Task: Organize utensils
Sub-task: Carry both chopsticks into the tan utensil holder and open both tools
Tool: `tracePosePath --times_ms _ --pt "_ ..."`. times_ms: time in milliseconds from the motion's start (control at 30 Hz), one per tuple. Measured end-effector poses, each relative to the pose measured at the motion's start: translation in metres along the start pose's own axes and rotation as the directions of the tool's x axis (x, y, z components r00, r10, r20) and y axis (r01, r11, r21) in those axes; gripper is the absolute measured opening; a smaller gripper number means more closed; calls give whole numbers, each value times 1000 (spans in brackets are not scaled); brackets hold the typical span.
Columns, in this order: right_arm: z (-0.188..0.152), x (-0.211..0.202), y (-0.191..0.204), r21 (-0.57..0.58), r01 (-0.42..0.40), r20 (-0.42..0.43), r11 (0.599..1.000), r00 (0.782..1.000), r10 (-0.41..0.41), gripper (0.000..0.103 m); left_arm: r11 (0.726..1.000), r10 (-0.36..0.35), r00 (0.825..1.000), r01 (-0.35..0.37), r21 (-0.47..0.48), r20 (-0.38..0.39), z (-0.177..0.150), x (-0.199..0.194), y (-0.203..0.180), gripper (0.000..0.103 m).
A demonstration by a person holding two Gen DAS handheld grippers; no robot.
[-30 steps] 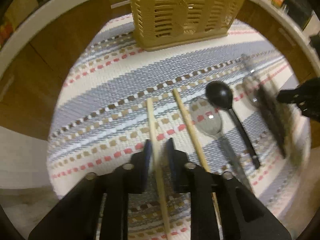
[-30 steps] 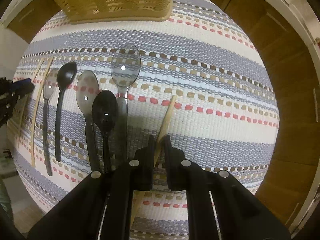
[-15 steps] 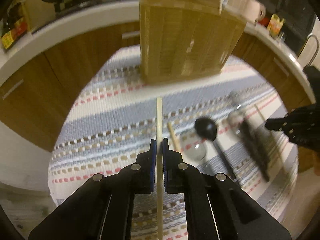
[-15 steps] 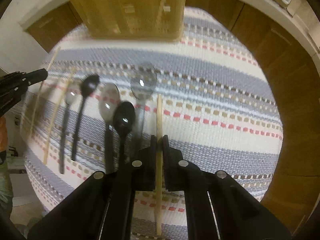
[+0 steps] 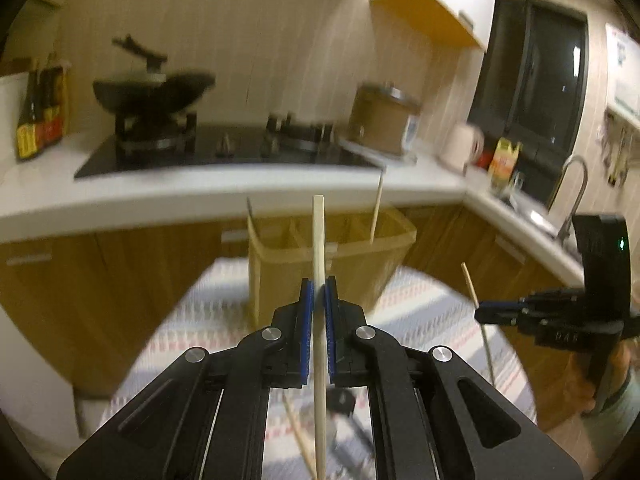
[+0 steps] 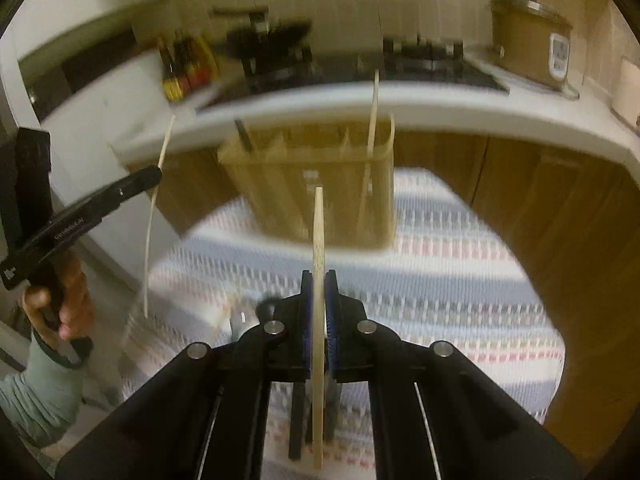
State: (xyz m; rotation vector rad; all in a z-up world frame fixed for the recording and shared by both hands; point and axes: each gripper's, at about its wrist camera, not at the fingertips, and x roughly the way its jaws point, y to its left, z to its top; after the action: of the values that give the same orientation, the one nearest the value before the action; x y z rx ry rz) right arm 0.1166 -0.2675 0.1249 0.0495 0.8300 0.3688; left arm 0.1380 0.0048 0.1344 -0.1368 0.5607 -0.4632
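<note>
Two chopsticks, one clamped upright in each gripper: left gripper [image 5: 319, 300] holding left chopstick [image 5: 318, 248], right gripper [image 6: 319, 296] holding right chopstick [image 6: 318, 236].

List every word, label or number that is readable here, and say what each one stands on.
"GenRobot.AI", as far as the small white print reads: side of the left tongs.
Pale characters on the right tongs: too blurred to read.
Bottle labels, rice cooker panel, wall sheet: blurred, unreadable.
</note>
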Motion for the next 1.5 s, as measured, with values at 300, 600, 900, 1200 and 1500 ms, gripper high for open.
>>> tracePosePath --times_ms 300,600,900,1200,1500 --pt "49 -33 14 -34 56 356 998 934 -41 4 996 -53 968 67 -51 247 56 2 4 4" --pt "104 -27 0 58 85 546 995 831 -103 4 997 32 915 -3 -73 401 85 31 5 4" --pt "141 25 -27 132 76 557 988 819 -138 4 994 110 887 -86 -74 448 89 59 15 4" --pt "127 62 -29 137 144 534 980 823 -195 5 990 140 891 -112 -91 432 71 84 29 4" --pt "110 69 -29 143 142 522 979 830 -197 5 990 132 907 -102 -96 400 58 85 37 5"
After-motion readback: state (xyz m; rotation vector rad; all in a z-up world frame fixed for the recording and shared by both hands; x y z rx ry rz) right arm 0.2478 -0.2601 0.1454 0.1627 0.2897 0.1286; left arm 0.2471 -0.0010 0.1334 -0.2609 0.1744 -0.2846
